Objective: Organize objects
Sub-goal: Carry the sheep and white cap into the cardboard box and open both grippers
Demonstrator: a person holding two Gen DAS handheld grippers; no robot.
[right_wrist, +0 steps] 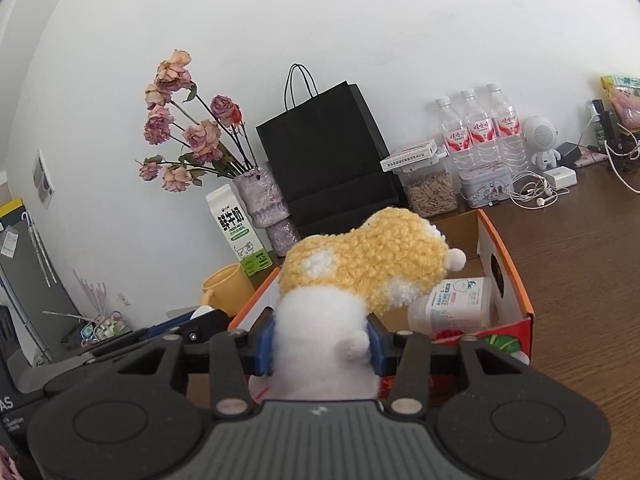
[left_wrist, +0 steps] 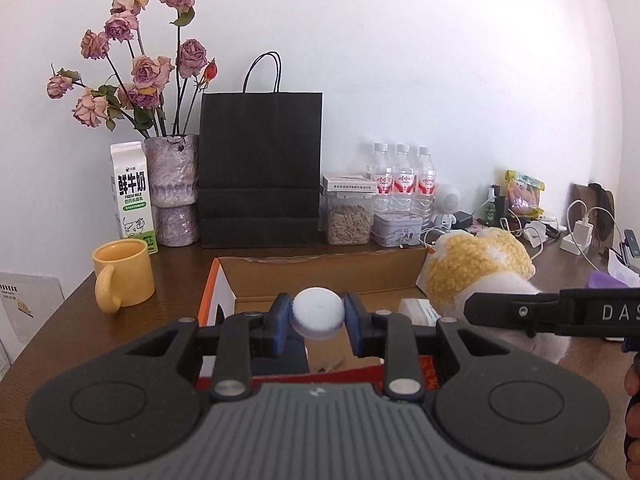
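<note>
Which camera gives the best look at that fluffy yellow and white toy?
The right wrist view: the plush toy fills the centre, pinched by the right tongs. The left wrist view shows it only at the side, partly behind the other tool.

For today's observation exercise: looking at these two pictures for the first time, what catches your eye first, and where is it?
A fluffy yellow-and-white plush toy, clamped in the right gripper over the open cardboard box. Next, the white bottle cap held in the left gripper above the same box. Behind, dried pink roses in a vase stand beside a black paper bag against the wall.
</note>
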